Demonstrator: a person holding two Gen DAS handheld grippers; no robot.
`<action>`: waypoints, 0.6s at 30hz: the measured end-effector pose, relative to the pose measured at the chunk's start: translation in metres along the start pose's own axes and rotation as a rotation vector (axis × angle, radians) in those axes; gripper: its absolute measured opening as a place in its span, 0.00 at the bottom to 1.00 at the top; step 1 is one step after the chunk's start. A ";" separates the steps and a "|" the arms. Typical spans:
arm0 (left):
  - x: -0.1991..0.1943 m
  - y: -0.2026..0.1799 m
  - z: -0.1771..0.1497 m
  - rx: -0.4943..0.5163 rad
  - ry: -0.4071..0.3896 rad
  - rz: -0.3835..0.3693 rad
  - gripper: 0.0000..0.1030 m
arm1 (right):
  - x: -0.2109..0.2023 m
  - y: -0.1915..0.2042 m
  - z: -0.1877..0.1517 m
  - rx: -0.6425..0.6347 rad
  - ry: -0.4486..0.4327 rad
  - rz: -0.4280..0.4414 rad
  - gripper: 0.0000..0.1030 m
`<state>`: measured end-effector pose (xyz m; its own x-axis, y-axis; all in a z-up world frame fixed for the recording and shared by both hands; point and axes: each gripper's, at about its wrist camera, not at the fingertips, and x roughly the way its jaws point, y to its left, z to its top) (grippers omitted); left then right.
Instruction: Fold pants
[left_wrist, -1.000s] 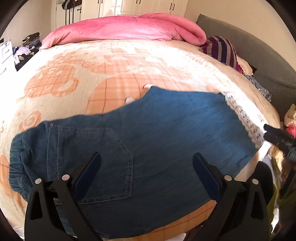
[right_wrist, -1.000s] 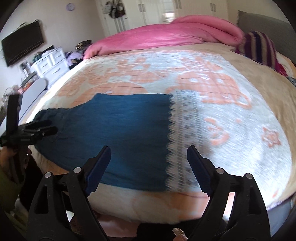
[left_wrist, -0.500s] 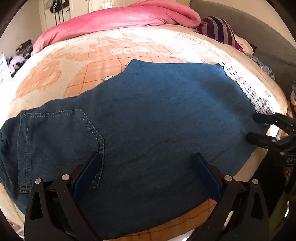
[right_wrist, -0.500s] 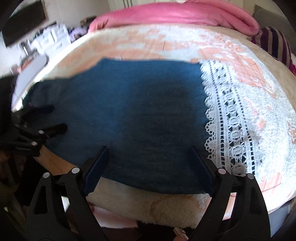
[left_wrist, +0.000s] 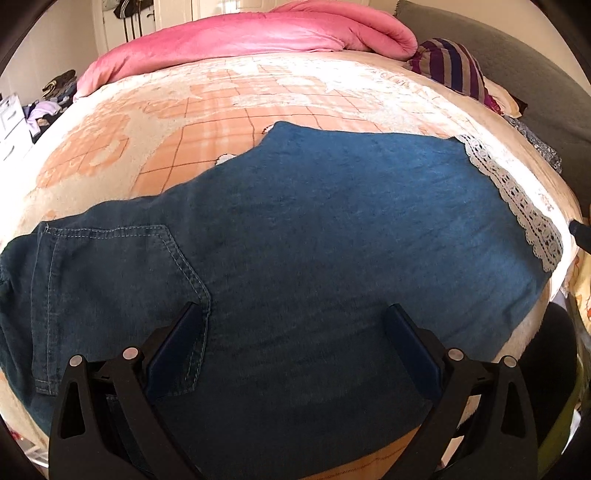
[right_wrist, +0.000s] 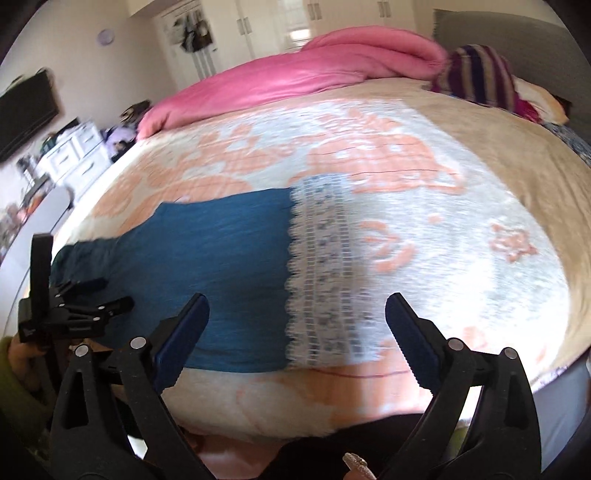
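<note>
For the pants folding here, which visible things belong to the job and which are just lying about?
Job:
- denim pants with lace hem, flat on the bed blanket
- left gripper, open
- right gripper, open, jaws just widened, nothing between them

Lying about:
- pink duvet
- striped garment
- white drawers
- wall TV

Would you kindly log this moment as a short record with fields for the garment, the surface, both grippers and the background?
garment: denim pants with lace hem, lying flat
surface: patterned blanket on a bed
left gripper: open, over the pants near the back pocket, nothing gripped
right gripper: open, jaws have just been opening, nothing gripped
background: pink duvet, striped pillow
</note>
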<state>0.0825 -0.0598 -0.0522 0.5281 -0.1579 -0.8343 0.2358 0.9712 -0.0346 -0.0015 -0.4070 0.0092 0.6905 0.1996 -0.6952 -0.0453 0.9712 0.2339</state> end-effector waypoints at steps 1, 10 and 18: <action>0.000 -0.001 0.003 0.000 0.009 0.005 0.96 | -0.002 -0.005 0.000 0.011 -0.004 -0.008 0.88; -0.017 -0.034 0.048 0.078 -0.015 -0.048 0.96 | -0.005 -0.033 -0.007 0.078 -0.010 -0.039 0.89; -0.005 -0.083 0.106 0.197 -0.017 -0.134 0.96 | 0.007 -0.034 -0.014 0.100 0.030 0.012 0.89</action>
<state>0.1468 -0.1583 0.0135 0.4945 -0.2874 -0.8203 0.4580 0.8882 -0.0351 -0.0056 -0.4365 -0.0133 0.6683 0.2160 -0.7118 0.0205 0.9512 0.3078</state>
